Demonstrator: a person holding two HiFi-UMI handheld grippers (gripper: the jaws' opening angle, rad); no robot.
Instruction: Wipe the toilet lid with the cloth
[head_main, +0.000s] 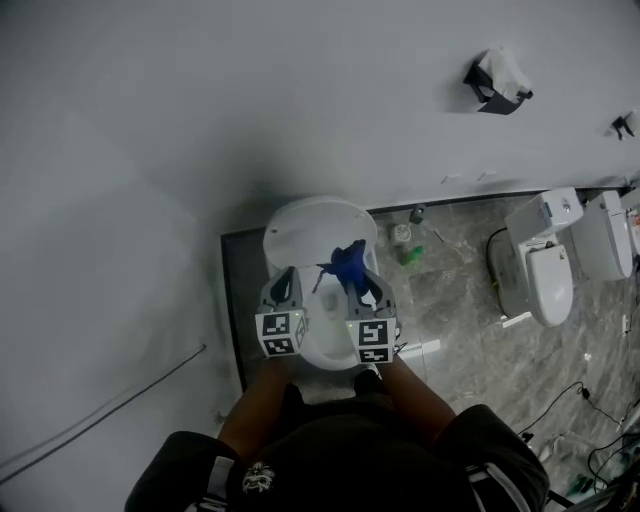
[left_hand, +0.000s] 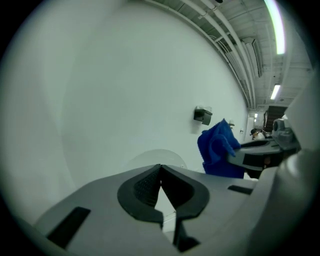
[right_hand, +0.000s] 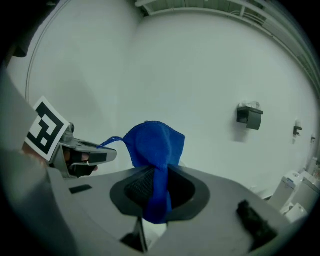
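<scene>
A white toilet stands against the wall below me, its lid (head_main: 312, 228) raised and leaning on the wall. Both grippers hang side by side over the bowl. My right gripper (head_main: 352, 277) is shut on a blue cloth (right_hand: 156, 150), which bunches up above the jaws and hangs a little below them; the cloth (head_main: 347, 262) also shows in the head view. My left gripper (head_main: 283, 285) is shut with nothing between its jaws. In the left gripper view the cloth (left_hand: 218, 149) sits to the right, held by the other gripper, and the lid (left_hand: 150, 159) shows faintly behind the jaws.
A black paper holder (head_main: 495, 82) hangs on the white wall to the right. Two more white toilets (head_main: 545, 262) stand on the marble floor at the right, with small bottles (head_main: 410, 255) by the wall. Cables (head_main: 590, 450) lie on the floor at lower right.
</scene>
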